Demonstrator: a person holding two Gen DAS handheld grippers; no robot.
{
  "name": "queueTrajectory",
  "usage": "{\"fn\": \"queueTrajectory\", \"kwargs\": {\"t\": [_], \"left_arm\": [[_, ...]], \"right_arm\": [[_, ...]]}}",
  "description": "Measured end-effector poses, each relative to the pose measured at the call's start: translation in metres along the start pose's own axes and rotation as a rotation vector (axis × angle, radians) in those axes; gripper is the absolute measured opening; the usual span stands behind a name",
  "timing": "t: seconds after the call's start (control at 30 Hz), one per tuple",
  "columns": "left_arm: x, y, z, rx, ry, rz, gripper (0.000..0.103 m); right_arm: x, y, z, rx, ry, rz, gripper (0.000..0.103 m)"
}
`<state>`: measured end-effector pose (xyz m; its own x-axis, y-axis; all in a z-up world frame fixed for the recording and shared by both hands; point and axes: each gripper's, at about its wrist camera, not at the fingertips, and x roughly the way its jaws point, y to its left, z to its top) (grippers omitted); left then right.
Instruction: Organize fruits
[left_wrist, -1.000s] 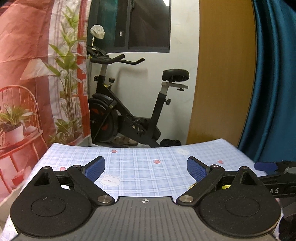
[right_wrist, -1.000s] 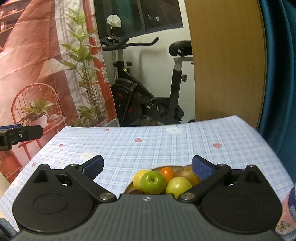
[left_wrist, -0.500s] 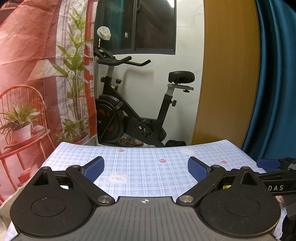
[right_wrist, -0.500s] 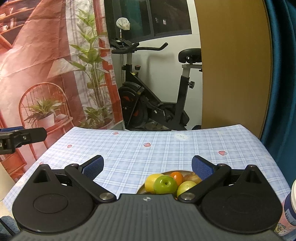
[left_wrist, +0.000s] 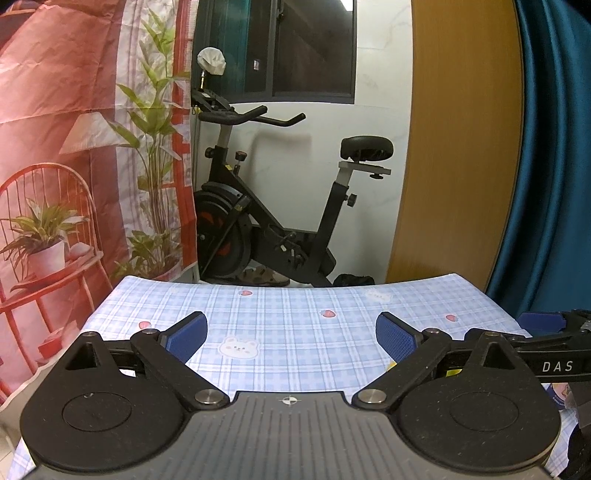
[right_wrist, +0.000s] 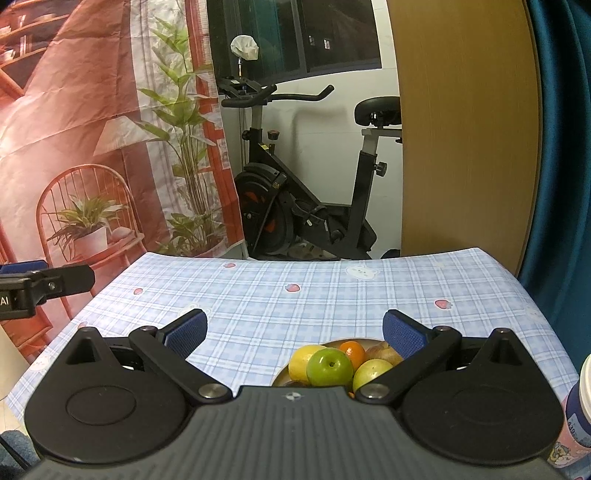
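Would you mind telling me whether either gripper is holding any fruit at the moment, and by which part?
Nothing is held. The left gripper and right gripper are both open and empty; the green apple sits in the bowl.

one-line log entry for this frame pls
left gripper: open, empty | right gripper: open, above fruit bowl | green apple on top

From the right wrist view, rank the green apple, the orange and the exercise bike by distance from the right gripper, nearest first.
1. green apple, front of the bowl, under the right gripper.
2. orange, just behind, slightly right.
3. exercise bike, on the floor beyond the table's far edge.
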<state>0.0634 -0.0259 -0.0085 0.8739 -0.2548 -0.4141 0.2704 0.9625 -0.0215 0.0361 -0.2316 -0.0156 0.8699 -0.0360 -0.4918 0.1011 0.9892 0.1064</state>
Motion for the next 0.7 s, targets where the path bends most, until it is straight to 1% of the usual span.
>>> {"fn": "queueTrajectory", "kwargs": {"t": [0.7], "left_arm": [[0.0003,0.0010,-0.0013,-0.007,0.007,0.002,0.099]], "right_arm": [[0.0002,0.0006,-0.0042,-0.002,-0.002,-0.003,0.103]]}}
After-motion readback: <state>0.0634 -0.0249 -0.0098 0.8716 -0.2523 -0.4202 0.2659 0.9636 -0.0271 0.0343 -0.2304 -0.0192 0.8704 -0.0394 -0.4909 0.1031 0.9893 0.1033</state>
